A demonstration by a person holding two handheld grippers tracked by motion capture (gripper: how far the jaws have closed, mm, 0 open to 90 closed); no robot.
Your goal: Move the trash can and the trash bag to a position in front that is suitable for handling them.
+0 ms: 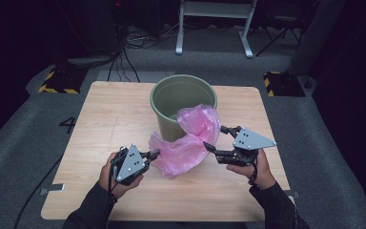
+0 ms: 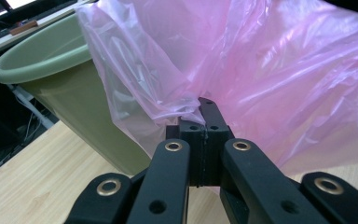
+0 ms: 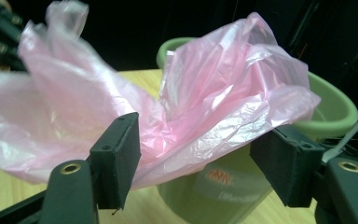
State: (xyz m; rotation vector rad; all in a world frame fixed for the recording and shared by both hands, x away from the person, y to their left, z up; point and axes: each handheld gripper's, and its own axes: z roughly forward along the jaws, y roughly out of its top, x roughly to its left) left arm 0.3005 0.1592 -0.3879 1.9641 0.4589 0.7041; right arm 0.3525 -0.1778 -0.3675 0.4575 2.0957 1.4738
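Note:
A thin pink plastic bag [image 1: 190,138] hangs crumpled in front of a green waste bin [image 1: 167,97] that stands upright on the wooden table [image 1: 105,119]. The bag's upper part leans against the bin's near rim. My left gripper [image 1: 155,153] is shut on the bag's left edge; in the left gripper view the jaws pinch a fold of the pink bag [image 2: 261,70] beside the bin [image 2: 51,60]. My right gripper [image 1: 217,139] stands open at the bag's right side. In the right gripper view its pads [image 3: 116,156] stand wide apart with the bag [image 3: 200,112] just beyond them, in front of the bin [image 3: 335,109].
The table's near half in front of both hands is bare wood. Beyond the table lie grey floor, cables [image 1: 124,57], yellow-black striped bases [image 1: 59,81] and a white frame's legs [image 1: 214,28]. A "4" [image 1: 67,124] is marked on the floor at left.

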